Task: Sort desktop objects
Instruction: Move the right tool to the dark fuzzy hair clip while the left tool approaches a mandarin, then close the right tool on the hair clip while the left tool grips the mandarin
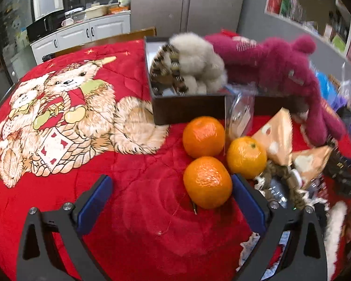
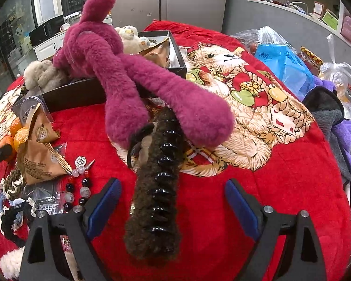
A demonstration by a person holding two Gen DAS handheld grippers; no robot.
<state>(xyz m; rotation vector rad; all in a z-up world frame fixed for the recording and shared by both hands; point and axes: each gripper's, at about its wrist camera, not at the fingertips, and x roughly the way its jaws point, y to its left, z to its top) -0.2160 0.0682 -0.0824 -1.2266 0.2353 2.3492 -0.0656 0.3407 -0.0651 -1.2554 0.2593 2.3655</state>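
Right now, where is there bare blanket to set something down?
Free: the red blanket between the left tongs, bordered by the printed bears and the nearest orange. Also the red stretch right of the furry hair claw, below the bear print. Crowded: around the snack packets, beads and scrunchies.

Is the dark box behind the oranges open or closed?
Open: the dark box has no lid on, and a grey plush toy sits inside, bulging above its rim.

Each tool, left (image 1: 172, 201) and right (image 2: 173, 205), has black angular arms, silver screws and blue finger pads (image 2: 239, 207).
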